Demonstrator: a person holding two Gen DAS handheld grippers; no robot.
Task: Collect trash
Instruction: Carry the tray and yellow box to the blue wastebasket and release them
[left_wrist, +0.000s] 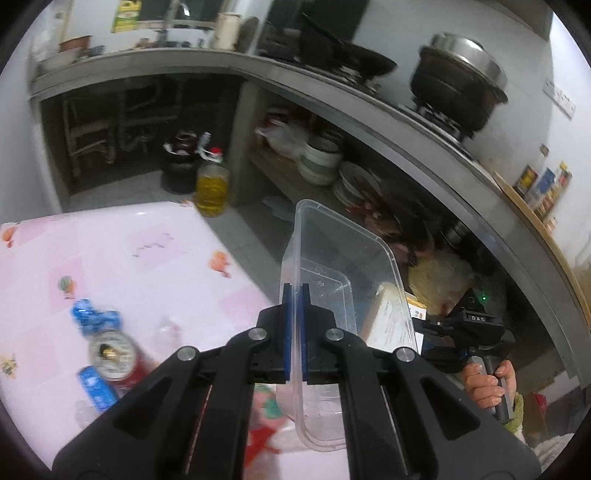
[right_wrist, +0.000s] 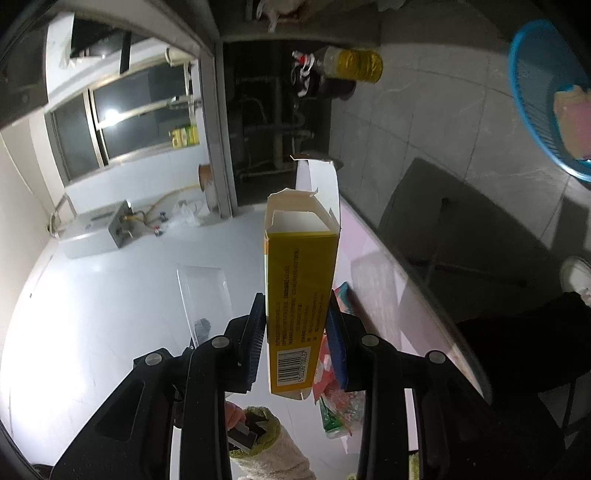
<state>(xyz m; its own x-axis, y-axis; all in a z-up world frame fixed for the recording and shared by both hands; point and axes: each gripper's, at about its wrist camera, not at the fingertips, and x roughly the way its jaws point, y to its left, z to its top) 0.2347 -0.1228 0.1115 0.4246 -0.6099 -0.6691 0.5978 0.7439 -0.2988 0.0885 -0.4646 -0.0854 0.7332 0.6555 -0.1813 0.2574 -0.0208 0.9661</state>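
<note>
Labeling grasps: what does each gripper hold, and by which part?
Left gripper: clear plastic container, pinched on one side wall. Right gripper: yellow carton, clamped across its lower half.

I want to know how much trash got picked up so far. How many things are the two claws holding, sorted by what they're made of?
Clear plastic: 1, the food container, pinched by its wall in the left claw.
Cardboard: 1, the yellow box with its end flaps open, clamped in the right claw.
Total: 2
</note>
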